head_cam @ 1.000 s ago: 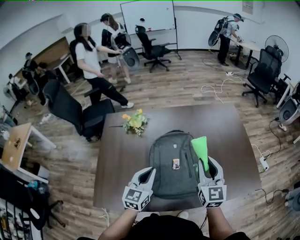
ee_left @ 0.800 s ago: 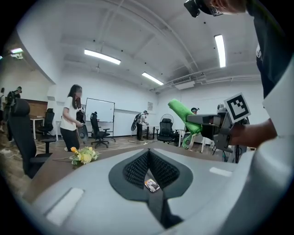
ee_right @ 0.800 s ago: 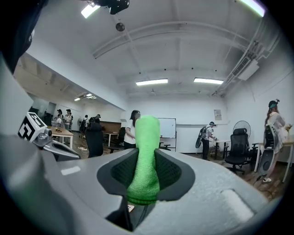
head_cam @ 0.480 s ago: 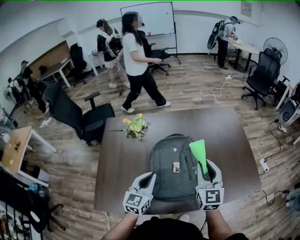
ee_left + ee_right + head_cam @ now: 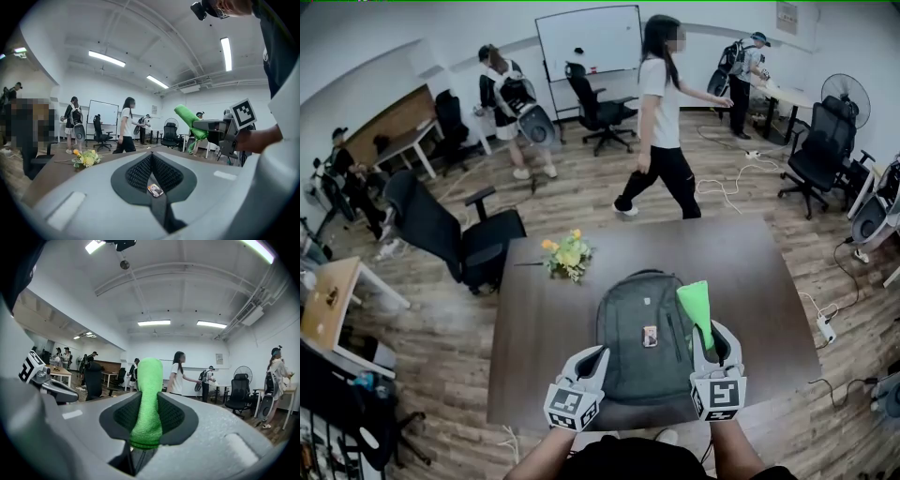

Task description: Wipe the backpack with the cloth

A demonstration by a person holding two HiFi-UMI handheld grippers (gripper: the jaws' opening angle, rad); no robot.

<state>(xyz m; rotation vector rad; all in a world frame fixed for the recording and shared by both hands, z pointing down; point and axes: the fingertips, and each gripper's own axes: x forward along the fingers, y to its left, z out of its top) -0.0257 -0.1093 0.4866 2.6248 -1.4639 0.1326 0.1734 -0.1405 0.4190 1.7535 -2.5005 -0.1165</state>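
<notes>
A grey backpack (image 5: 642,333) lies flat on the dark brown table (image 5: 539,328), with a small tag (image 5: 650,336) on its front. My right gripper (image 5: 713,339) hovers over the backpack's right side, shut on a rolled green cloth (image 5: 698,307) that sticks up and forward from its jaws. In the right gripper view the cloth (image 5: 149,404) fills the gap of the right gripper (image 5: 150,397). My left gripper (image 5: 589,358) hangs over the backpack's near left corner, shut and holding nothing. The left gripper view shows the left gripper (image 5: 151,157) with its jaws together, plus the cloth (image 5: 190,121).
A small bunch of yellow flowers (image 5: 567,253) lies on the table beyond the backpack. A black office chair (image 5: 459,234) stands at the table's far left corner. A person (image 5: 661,122) walks past behind the table, and others stand further back. Cables (image 5: 727,183) lie on the floor.
The person behind the table has walked from left to right. Both grippers and the cloth have stayed almost still over the backpack.
</notes>
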